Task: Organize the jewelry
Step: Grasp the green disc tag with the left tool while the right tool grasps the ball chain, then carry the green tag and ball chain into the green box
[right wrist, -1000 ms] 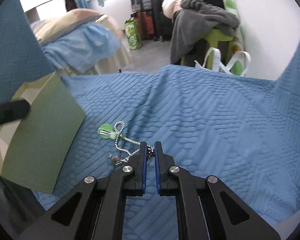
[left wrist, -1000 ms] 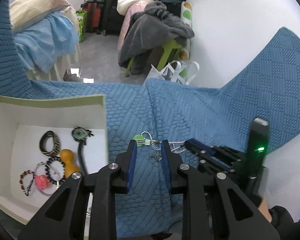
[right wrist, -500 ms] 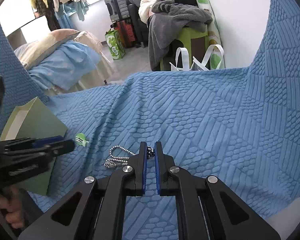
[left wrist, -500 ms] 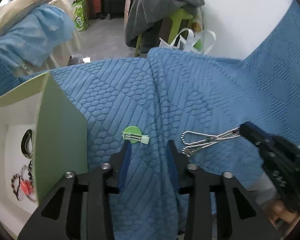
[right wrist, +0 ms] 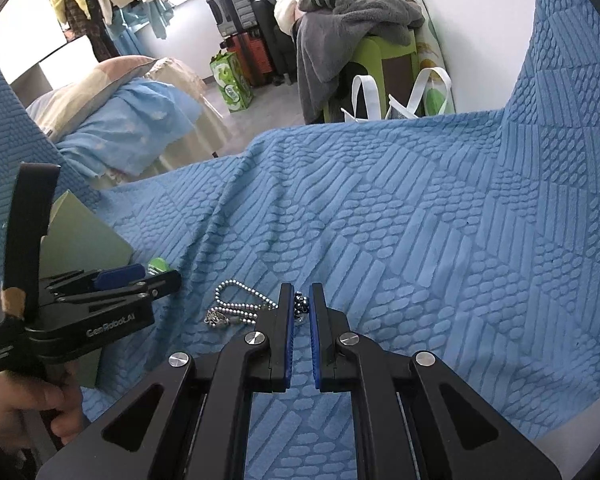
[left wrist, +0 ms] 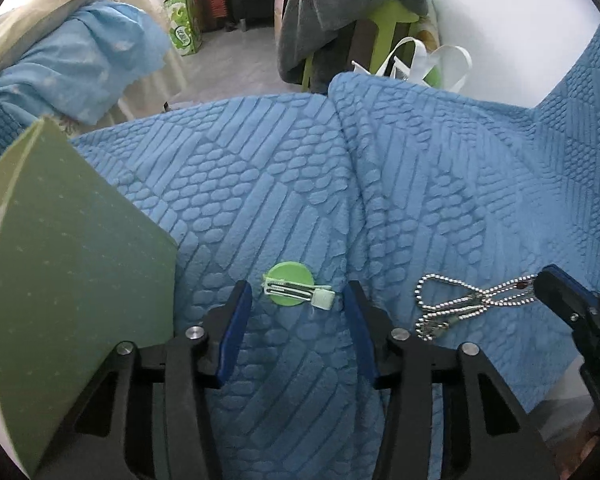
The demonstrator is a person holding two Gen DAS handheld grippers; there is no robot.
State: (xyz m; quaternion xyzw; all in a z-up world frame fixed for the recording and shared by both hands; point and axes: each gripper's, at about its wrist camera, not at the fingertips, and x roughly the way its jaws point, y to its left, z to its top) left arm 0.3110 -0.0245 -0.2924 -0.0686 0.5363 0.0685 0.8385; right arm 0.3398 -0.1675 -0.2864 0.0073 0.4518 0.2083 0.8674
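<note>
A green round hair clip (left wrist: 290, 289) lies on the blue quilted cloth (left wrist: 440, 208), right between the tips of my open left gripper (left wrist: 298, 300). A silver bead chain (left wrist: 460, 304) lies to its right, one end in my right gripper (left wrist: 548, 284). In the right wrist view my right gripper (right wrist: 300, 300) is nearly closed on the dark beads at the chain's end (right wrist: 300, 305), and the chain (right wrist: 236, 308) trails left toward my left gripper (right wrist: 156, 280). The green box (left wrist: 72, 264) stands at the left.
The green box wall (right wrist: 80, 236) is close to my left gripper's left finger. The cloth drops off at its far edge, with a bed (right wrist: 120, 120), a green stool with clothes (right wrist: 360, 32) and white bags (left wrist: 420, 60) beyond.
My right gripper has pulled the chain rightward, away from the green clip. My left gripper has opened wider and moved up to the clip, turning away from the inside of the box.
</note>
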